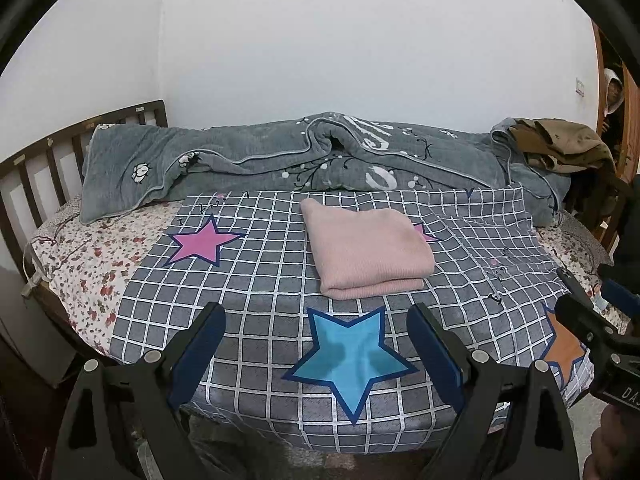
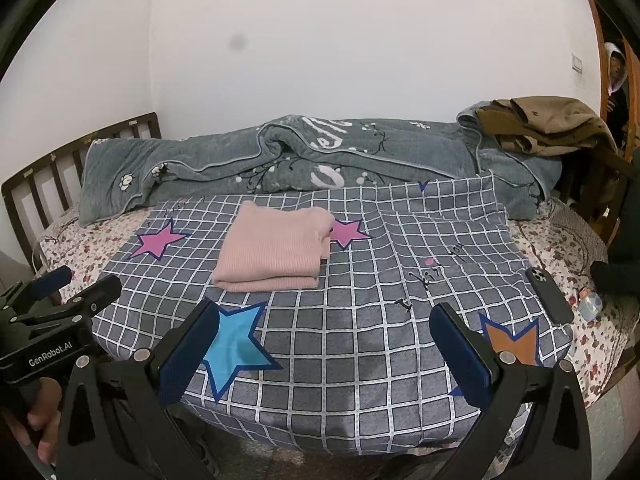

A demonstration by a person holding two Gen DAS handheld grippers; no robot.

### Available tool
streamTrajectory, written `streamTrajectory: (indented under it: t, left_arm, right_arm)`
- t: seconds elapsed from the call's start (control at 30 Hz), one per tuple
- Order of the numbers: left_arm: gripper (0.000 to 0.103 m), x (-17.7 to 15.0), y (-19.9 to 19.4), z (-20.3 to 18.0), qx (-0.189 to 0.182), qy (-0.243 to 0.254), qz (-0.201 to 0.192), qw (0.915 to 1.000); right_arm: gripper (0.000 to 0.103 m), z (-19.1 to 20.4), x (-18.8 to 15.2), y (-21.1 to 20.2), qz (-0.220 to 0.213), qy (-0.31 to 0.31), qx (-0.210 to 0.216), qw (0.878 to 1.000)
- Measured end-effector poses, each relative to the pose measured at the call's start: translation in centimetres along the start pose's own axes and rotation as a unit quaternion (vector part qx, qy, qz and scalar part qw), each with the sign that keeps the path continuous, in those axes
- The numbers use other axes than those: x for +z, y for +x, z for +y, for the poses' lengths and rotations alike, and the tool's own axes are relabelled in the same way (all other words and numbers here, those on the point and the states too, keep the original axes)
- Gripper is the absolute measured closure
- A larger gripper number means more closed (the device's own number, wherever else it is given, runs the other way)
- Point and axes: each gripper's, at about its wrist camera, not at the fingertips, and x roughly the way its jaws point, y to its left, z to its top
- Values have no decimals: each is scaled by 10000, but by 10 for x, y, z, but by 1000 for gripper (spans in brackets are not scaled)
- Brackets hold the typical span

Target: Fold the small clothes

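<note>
A: Where was the garment?
B: The pink knit top [image 1: 370, 252] lay folded into a neat rectangle on the grey checked sheet [image 1: 256, 280], about mid-bed, partly covering a pink star print [image 2: 349, 233]. Nothing touched it.

A: Left gripper?
B: The left gripper [image 1: 316, 344] hung over the near edge of the sheet, fingers spread wide and released, with only the blue star print [image 1: 348, 356] showing between them. It sat well short of the top.

A: Right one?
B: The right gripper [image 2: 324, 344] was the same: fingers splayed apart, gripping nothing, bare checked fabric between them. An orange star print [image 2: 516, 344] showed just beside its right finger [image 2: 460, 352]. Each gripper was visible at the edge of the other's view.

A: Hands?
B: A hand [image 2: 38, 416] wrapped the left gripper's handle, seen at the bottom left of the right wrist view.

A: Other stuff?
B: A rumpled grey blanket [image 1: 280, 156] ran along the wall side, with a brown garment [image 2: 548, 124] heaped on its right end. A dark phone [image 2: 550, 294] lay on the sheet's right edge. A floral bedsheet [image 1: 88, 264] showed underneath, and the wooden bed rail [image 1: 52, 160] stood at left. A person [image 2: 616, 68] stood in the doorway at far right.
</note>
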Motion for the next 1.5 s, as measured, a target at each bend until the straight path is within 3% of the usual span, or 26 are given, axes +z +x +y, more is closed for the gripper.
streamTrajectory:
  t: [1.5]
  left_arm:
    - [11,10,-3,1,-13,-41,-24,10000]
  right_arm:
    - [0,-3,1,-4,-6,117,54,9999]
